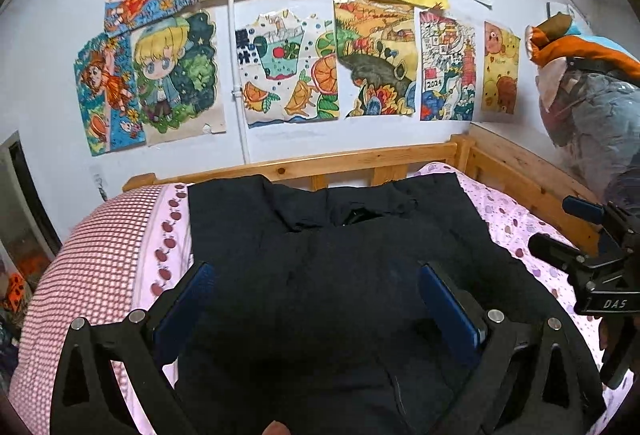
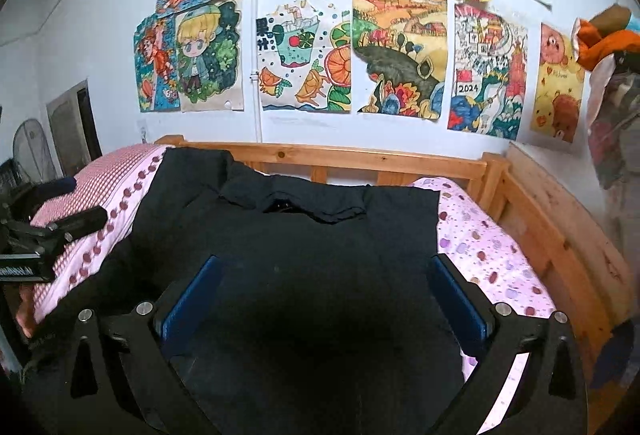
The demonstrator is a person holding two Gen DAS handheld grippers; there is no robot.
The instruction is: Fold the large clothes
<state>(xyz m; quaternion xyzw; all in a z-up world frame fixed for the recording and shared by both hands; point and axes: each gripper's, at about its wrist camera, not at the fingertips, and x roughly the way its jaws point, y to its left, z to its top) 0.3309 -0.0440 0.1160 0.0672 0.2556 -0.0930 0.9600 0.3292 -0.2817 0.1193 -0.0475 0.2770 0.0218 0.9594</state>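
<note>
A large black garment (image 1: 340, 267) lies spread flat on the pink patterned bed sheet (image 1: 516, 219), its collar toward the wooden headboard. In the right wrist view the same black garment (image 2: 304, 255) fills the middle of the bed. My left gripper (image 1: 316, 275) hovers above the garment, jaws wide open, blue pads empty. My right gripper (image 2: 324, 267) also hangs above the cloth, open with nothing between its pads. The right gripper (image 1: 568, 235) shows at the right edge of the left wrist view; the left gripper (image 2: 80, 207) shows at the left edge of the right wrist view.
A wooden bed frame (image 1: 360, 159) runs along the wall and the right side (image 2: 560, 219). A red checked cover (image 1: 92, 259) lies at the bed's left. Children's drawings (image 1: 288, 67) cover the wall. Bagged clothes (image 1: 592, 107) hang at the right.
</note>
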